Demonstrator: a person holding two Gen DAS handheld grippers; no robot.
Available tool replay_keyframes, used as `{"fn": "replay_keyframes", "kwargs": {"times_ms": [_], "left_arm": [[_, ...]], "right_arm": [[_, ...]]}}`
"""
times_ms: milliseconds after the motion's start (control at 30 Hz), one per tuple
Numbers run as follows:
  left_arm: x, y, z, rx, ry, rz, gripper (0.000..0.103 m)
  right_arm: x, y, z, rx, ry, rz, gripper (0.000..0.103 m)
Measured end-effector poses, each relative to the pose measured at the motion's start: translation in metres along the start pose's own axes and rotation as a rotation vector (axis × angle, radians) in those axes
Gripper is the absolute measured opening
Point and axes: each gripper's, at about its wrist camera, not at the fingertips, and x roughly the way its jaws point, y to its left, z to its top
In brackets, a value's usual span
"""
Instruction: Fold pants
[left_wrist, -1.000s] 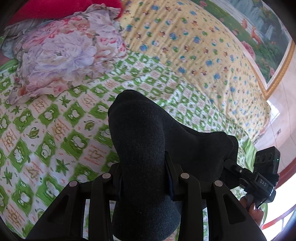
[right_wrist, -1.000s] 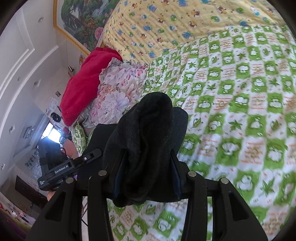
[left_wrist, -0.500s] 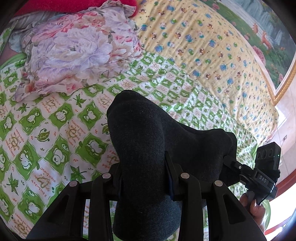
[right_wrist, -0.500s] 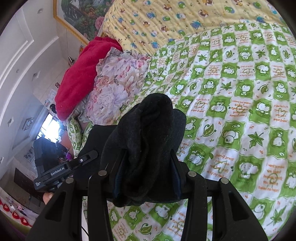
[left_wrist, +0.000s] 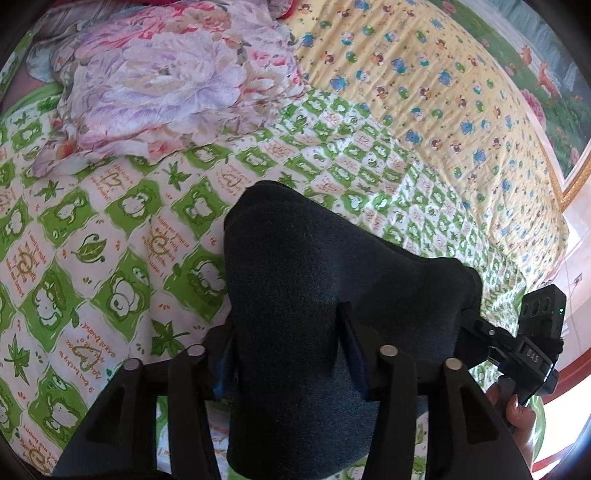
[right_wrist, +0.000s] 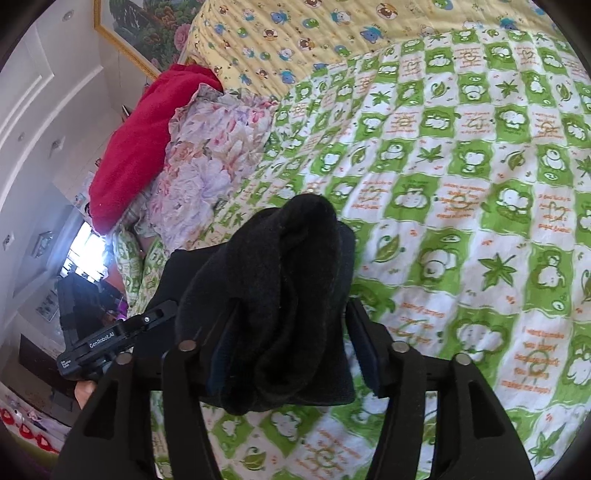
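Dark pants (left_wrist: 295, 295) between both opening grippers' fingers (left_wrist: 352, 350).

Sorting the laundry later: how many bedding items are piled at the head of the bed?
2: a floral quilt against a red blanket behind it. More may be hidden underneath.

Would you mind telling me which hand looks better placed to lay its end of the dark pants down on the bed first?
Probably left. The left gripper has the pants lying smooth and broad between its opening jaws. The right gripper, also opening, carries a thicker bunched wad that would need straightening on the green checked sheet.
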Motion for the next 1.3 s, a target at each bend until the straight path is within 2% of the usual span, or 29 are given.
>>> {"fn": "replay_keyframes", "kwargs": {"times_ms": [67,133,233,400,700,933,1033,1300], "left_arm": [[-0.001,0.0,-0.003,0.008,-0.009,0.014,0.057],[-0.006,-0.003,-0.007,0.032,-0.026,0.047,0.061],[-0.016,-0.008,-0.011,0.069,-0.049,0.084,0.072],[-0.033,-0.013,-0.02,0.11,-0.068,0.096,0.079],[-0.054,-0.023,-0.039,0.169,-0.076,0.114,0.08],[-0.06,-0.026,-0.046,0.204,-0.062,0.135,0.08],[-0.062,-0.031,-0.052,0.246,-0.057,0.156,0.08],[-0.065,-0.042,-0.069,0.352,-0.068,0.226,0.082]], "right_arm": [[0.0,-0.005,-0.001,0.009,0.0,-0.003,0.071],[0.0,-0.008,-0.003,0.012,-0.001,-0.013,0.073],[-0.001,-0.008,-0.006,0.026,0.004,-0.008,0.074],[-0.013,0.002,-0.013,-0.007,-0.03,-0.03,0.081],[-0.039,0.024,-0.028,-0.071,-0.086,-0.017,0.088],[-0.049,0.05,-0.043,-0.168,-0.09,-0.05,0.091],[-0.049,0.065,-0.05,-0.235,-0.081,-0.075,0.096],[-0.041,0.091,-0.067,-0.379,-0.055,-0.163,0.1]]}}
